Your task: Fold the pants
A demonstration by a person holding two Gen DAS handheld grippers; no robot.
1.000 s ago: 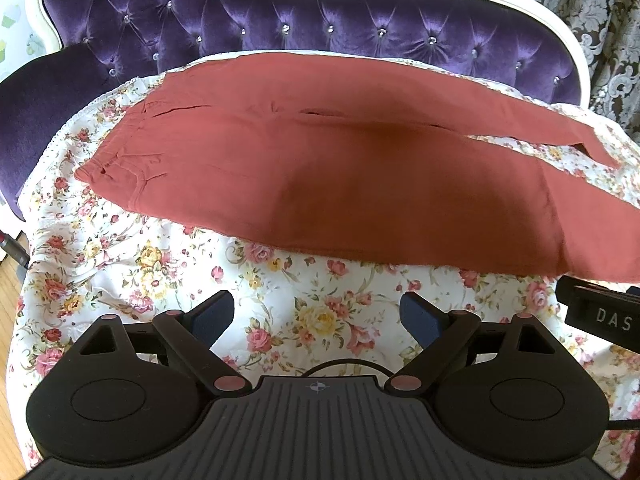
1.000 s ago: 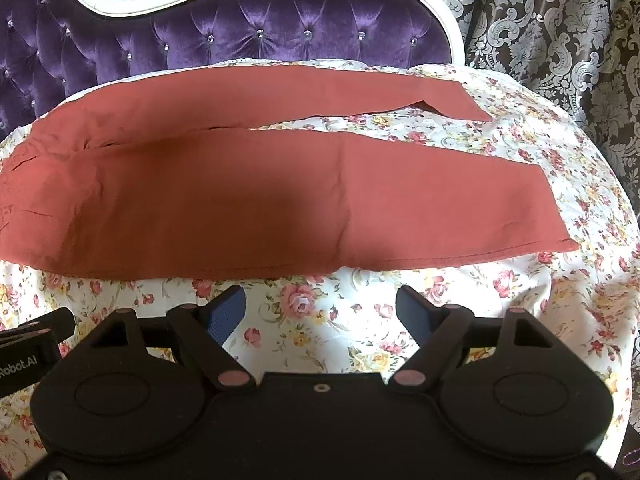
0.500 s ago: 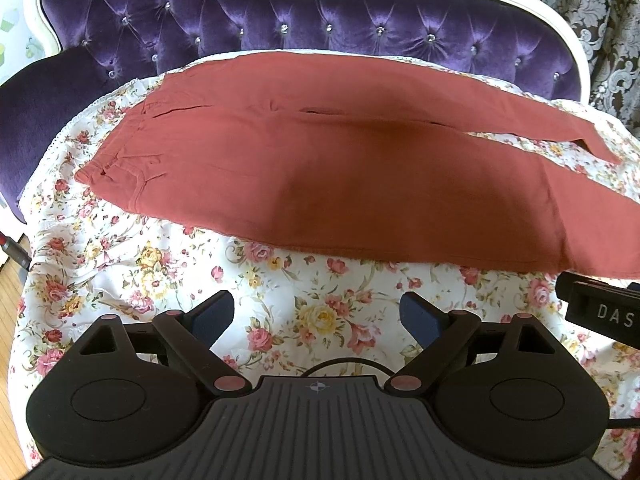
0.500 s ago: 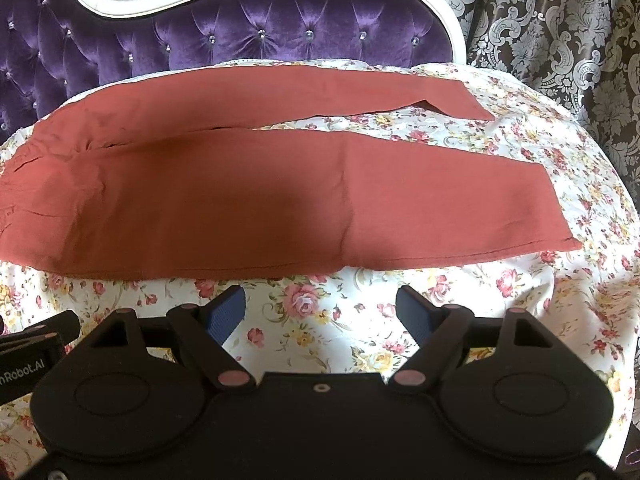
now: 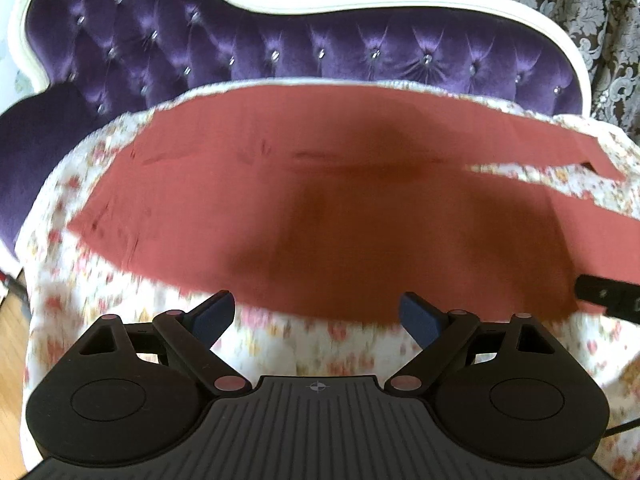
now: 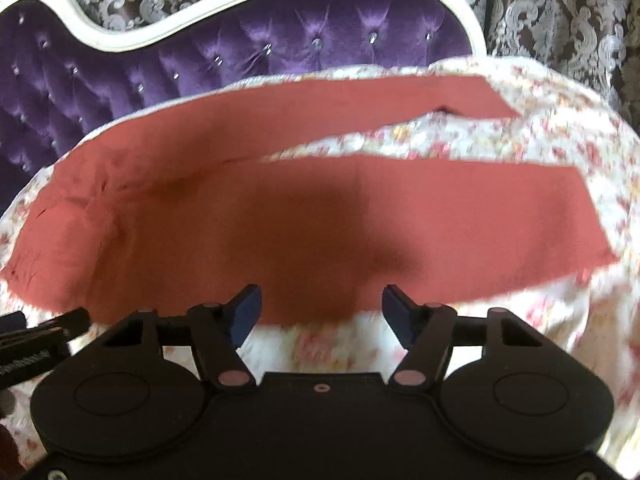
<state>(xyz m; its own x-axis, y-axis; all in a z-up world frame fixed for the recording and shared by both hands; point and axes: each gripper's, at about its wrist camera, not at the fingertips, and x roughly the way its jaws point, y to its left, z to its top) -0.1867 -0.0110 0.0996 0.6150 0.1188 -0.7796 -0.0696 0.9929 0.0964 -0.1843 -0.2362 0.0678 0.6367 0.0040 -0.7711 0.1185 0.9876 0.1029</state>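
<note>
Rust-red pants (image 5: 320,208) lie flat on a floral sheet, waist at the left, two legs spread to the right. They also show in the right wrist view (image 6: 320,220), where the leg ends lie at the right. My left gripper (image 5: 316,316) is open and empty, its fingertips at the near edge of the pants. My right gripper (image 6: 320,312) is open and empty, its fingertips over the near edge of the near leg. Both views are blurred by motion.
The floral sheet (image 5: 304,348) covers a purple tufted sofa (image 5: 320,48) with a white frame behind the pants. Patterned curtains (image 6: 560,8) hang behind it. The other gripper shows at the right edge of the left view (image 5: 612,300) and left edge of the right view (image 6: 32,340).
Both grippers have moved forward toward the pants; the near hem now sits at the fingertips. Jaws stay open. The pants have not moved.
</note>
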